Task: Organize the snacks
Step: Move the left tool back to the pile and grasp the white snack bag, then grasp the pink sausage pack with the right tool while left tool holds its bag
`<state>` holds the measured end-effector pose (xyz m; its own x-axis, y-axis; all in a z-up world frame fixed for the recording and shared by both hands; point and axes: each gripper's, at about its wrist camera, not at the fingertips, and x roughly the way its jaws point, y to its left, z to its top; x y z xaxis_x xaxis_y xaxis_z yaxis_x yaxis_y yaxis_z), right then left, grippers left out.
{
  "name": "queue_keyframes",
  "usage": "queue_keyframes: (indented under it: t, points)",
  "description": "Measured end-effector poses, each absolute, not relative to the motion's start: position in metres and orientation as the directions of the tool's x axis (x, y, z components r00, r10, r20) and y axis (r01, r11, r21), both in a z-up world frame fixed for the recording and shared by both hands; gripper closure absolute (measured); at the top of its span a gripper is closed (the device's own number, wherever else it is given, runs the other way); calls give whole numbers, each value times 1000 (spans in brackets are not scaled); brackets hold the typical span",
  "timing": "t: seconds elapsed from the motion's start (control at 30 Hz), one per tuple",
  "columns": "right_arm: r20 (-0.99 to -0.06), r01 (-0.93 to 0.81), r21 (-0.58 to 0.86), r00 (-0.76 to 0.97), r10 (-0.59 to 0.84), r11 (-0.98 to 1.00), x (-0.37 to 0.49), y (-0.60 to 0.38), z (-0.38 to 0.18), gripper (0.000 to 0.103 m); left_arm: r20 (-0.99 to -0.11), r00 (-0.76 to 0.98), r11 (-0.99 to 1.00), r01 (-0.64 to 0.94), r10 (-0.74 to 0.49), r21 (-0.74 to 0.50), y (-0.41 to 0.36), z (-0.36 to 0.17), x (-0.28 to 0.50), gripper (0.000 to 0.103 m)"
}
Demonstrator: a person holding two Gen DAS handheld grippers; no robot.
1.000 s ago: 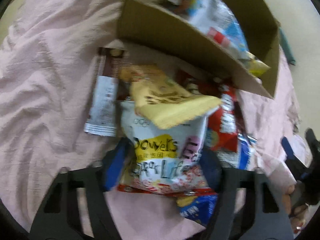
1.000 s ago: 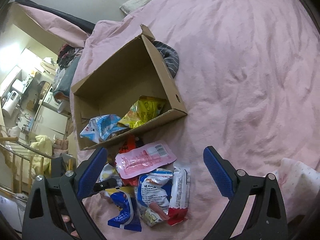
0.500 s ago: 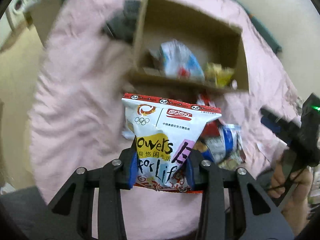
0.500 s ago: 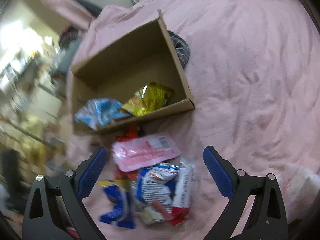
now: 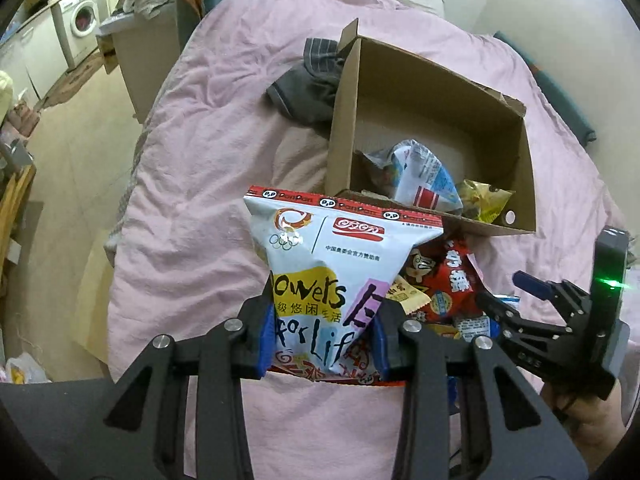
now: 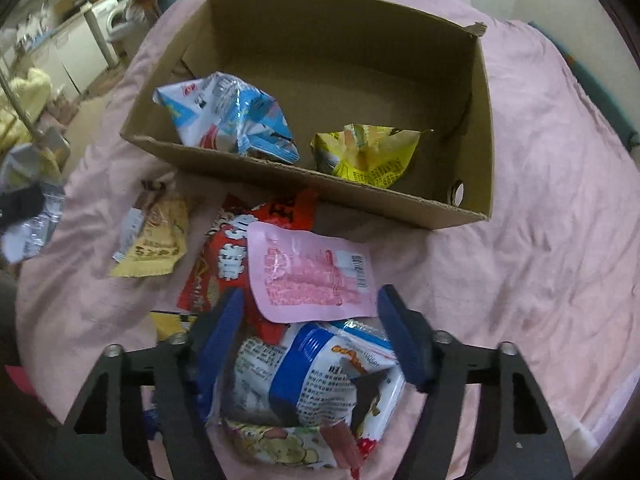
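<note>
My left gripper (image 5: 323,334) is shut on a white snack bag (image 5: 336,276) with a red top seam and holds it in the air in front of the cardboard box (image 5: 344,120). The box (image 6: 484,128) holds a blue-white bag (image 6: 232,116) and a yellow bag (image 6: 368,154). My right gripper (image 6: 310,338) is open, low over the snack pile, its fingers on either side of a blue-white packet (image 6: 304,384) and a pink packet (image 6: 312,276). A red bag (image 6: 224,256) and a yellow packet (image 6: 154,240) lie beside them. The right gripper also shows in the left wrist view (image 5: 532,292).
All lies on a bed with a pink cover (image 6: 540,240). A grey garment (image 5: 308,84) lies behind the box's left corner. The bed's left edge drops to the floor (image 5: 68,168), with a washing machine (image 5: 78,26) far back.
My left gripper closed on the white bag and lifted it off the pile. My right gripper moved down toward the pile and narrowed its opening around the packets.
</note>
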<state>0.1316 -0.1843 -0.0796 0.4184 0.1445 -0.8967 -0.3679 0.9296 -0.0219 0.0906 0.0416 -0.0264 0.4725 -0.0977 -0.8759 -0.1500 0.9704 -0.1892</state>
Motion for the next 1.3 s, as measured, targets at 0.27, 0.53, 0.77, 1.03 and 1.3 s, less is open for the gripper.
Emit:
queue_keyframes:
  t: [0.27,0.53,0.77,1.03,1.3]
  points:
    - [-889,-307,-11,439,131,952,142,-197,-78,49,-880,457,963,-155,-127,-219,40,-27,91,69]
    - [-901,-308,11,409,143,951,162,-194,-87,74,-882,446,963,-138,-149,-233,32,-28,96,69]
    - [-870,-316,56,449,202,947,154,-198,-72,94,-881,453,962,-153,-134,-225,35,-29,95,69]
    - [-825,-301,147,489,285,942,142,-213,-49,96,-884,459,969,-170,-85,-181,38,-32,94,69]
    - [-752,-342,214,541,378,915,123,-218,-26,103,-881,472,974,-184,-34,-136,39,-36,93,69]
